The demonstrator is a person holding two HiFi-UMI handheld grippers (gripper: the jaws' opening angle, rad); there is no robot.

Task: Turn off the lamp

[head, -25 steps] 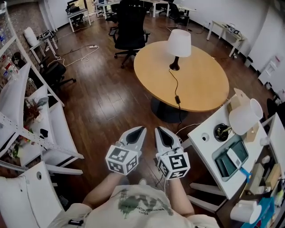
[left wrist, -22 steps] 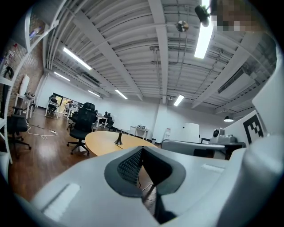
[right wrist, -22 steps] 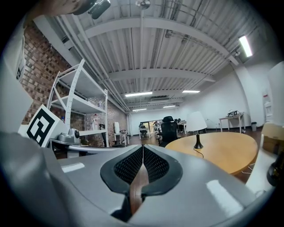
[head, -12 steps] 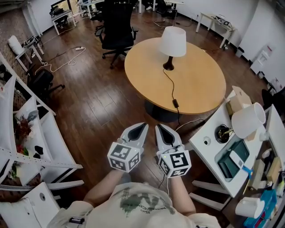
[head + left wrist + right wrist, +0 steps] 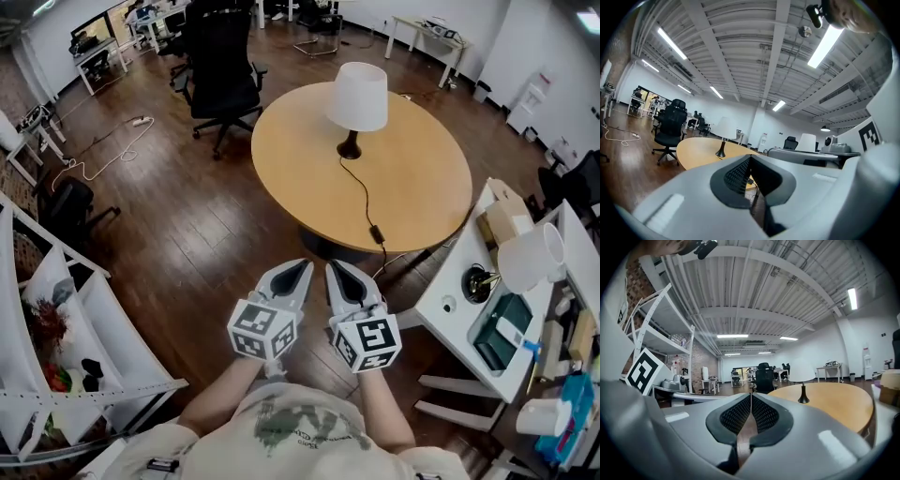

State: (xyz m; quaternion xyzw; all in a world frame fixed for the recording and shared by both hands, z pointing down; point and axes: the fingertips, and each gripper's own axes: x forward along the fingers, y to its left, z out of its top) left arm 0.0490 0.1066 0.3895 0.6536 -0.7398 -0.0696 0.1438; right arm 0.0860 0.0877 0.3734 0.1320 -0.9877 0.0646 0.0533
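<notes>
Table lamp (image 5: 357, 97) stands on the round worktop (image 5: 422, 178), well ahead of both grippers. Left gripper (image 5: 298, 271) and right gripper (image 5: 335, 275) are held side by side, low and close to the person. Both sets of jaws are pressed together and hold nothing, judged a carrying posture. An inline block on the cord (image 5: 377, 232), probably the switch, lies at the worktop's near edge.

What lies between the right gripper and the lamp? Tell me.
Head view: a strip of wood floor, then the round table, with the lamp's black cord and inline switch on it.

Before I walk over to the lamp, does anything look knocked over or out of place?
Nothing stands out. The lamp stands upright on the round table, its cord trailing to the near edge.
</notes>
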